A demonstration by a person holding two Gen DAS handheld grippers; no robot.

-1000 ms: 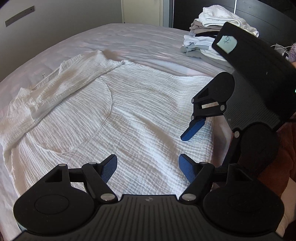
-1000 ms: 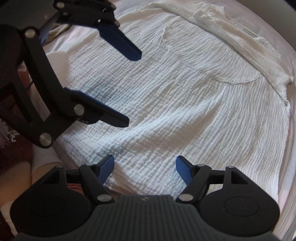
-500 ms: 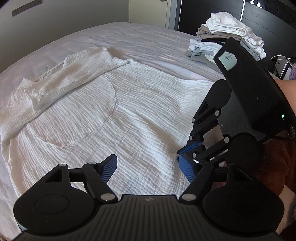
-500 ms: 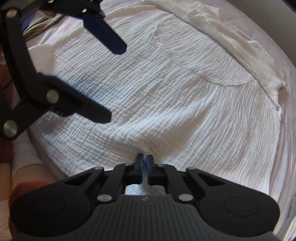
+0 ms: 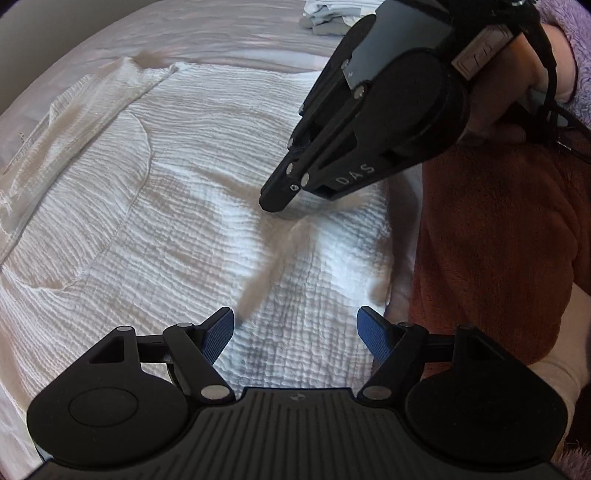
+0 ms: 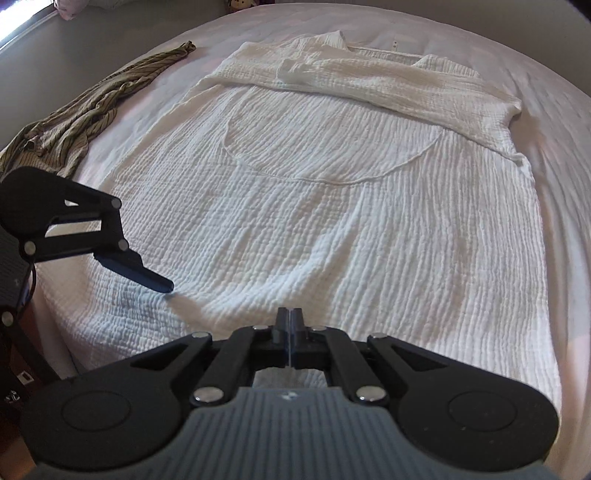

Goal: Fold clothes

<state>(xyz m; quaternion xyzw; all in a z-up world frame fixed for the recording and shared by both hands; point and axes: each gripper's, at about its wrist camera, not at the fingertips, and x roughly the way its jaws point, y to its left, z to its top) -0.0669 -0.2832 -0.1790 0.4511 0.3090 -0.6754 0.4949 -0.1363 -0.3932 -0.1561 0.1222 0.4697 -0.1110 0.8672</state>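
One crinkled white gauze garment (image 6: 332, 206) lies spread flat over the bed (image 6: 554, 110), sleeves folded across its top. The right gripper (image 6: 289, 314) is clenched on the garment's near hem, puckering the cloth. The left gripper (image 5: 295, 325) hangs released over that hem. Striped olive cloth (image 6: 85, 114) lies crumpled at the bed's left edge.

Home bedroom, sheeted bed (image 6: 554, 74), stacked folded laundry (image 5: 325, 18)

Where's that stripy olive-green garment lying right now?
In the right wrist view the striped garment lies crumpled on the bed at far left, beside the spread white top, apart from it.
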